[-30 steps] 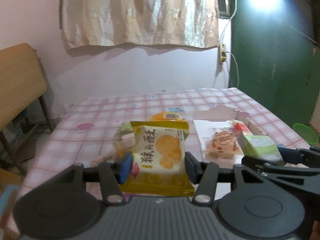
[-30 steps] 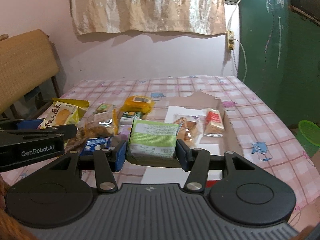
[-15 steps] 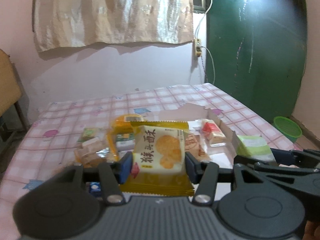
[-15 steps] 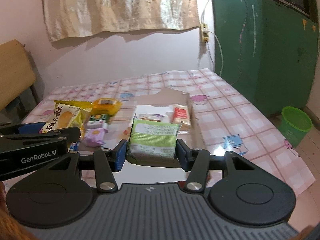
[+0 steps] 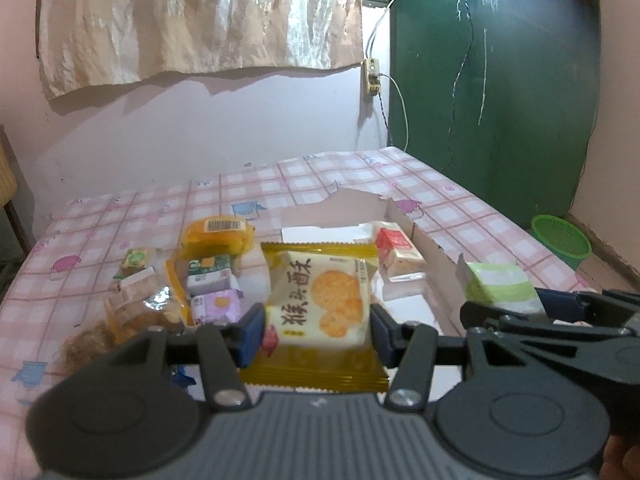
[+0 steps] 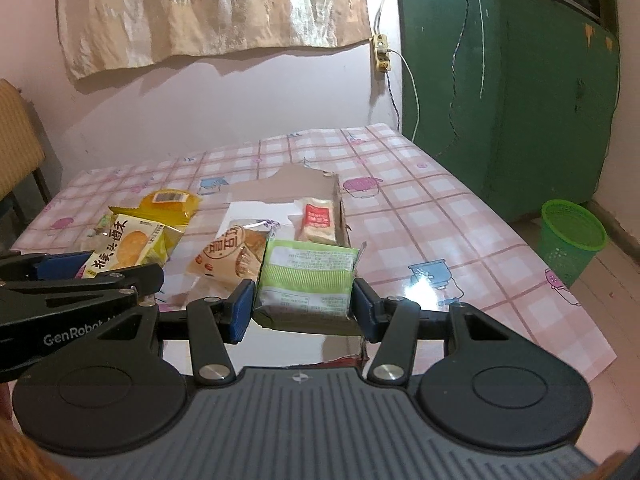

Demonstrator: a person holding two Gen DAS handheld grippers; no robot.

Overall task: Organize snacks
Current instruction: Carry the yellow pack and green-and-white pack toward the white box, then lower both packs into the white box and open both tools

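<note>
My left gripper [image 5: 316, 330] is shut on a yellow biscuit packet [image 5: 320, 300] and holds it above the table. My right gripper [image 6: 304, 306] is shut on a green snack packet [image 6: 306, 278], over the near end of an open cardboard box [image 6: 280, 184]. In the box lie a red-and-white packet [image 6: 318, 220] and a clear cracker packet [image 6: 230, 254]. The green packet also shows at the right in the left wrist view [image 5: 500, 284], and the yellow packet at the left in the right wrist view [image 6: 128, 248].
A pile of loose snacks lies left of the box: an orange pack [image 5: 218, 236], a green-and-white packet [image 5: 210, 274], a purple packet [image 5: 216, 304]. The table has a pink checked cloth [image 6: 420, 208]. A green basket [image 6: 572, 236] stands on the floor at the right, by a green door.
Both grippers have swung to the right with their packets still held. The box now sits ahead of them and the snack pile has shifted to the left of the views.
</note>
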